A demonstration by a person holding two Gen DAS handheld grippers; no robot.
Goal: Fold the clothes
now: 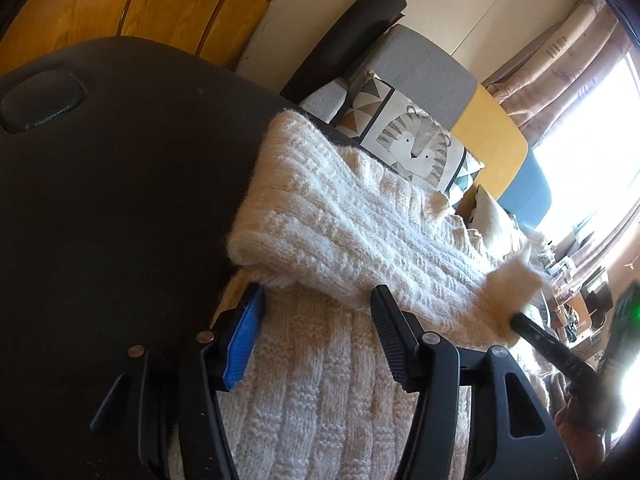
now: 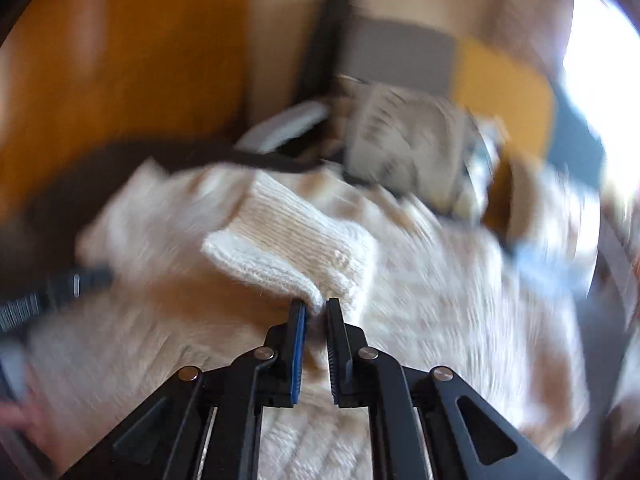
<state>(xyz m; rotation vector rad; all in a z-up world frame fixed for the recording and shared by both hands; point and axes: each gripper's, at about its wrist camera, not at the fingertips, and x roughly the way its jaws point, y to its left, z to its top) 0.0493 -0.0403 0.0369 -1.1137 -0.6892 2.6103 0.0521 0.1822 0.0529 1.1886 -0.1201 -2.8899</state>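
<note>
We see a cream cable-knit sweater [image 1: 320, 380] spread over a dark tabletop [image 1: 120, 200], lying directly under and ahead of the left hand-held gripper [image 1: 316, 312]. Its jaws stand wide apart, released, with nothing between them; the blue pad [image 1: 244, 340] on the left finger sits over the sweater's left margin, the ribbed black finger [image 1: 390, 332] over the knit body. Just beyond the fingertips a sleeve [image 1: 340, 216] lies folded across the body, running from the far left toward the right. At its right end the ribbed cuff [image 1: 514, 284] is lifted off the body, pinched by the right hand-held gripper [image 1: 520, 322], which enters from the lower right. In the right wrist view we note the right hand-held gripper [image 2: 316, 306] clenched on the corner of that cuff [image 2: 292, 244], the jaws nearly together with a thin fold of knit between them; the cuff fans out ahead and to the left of the tips. The rest of this view is smeared by motion blur. To its far left, a dark finger of the left hand-held gripper [image 2: 60, 288] shows over the sweater [image 2: 440, 300]. Beyond the tabletop's far edge, ahead of both grippers, we see a lion-print cushion [image 1: 416, 148] against a grey, yellow and blue sofa back [image 1: 424, 68], wooden panelling [image 1: 140, 12] far left, and patterned curtains [image 1: 560, 68] by a bright window far right.
</note>
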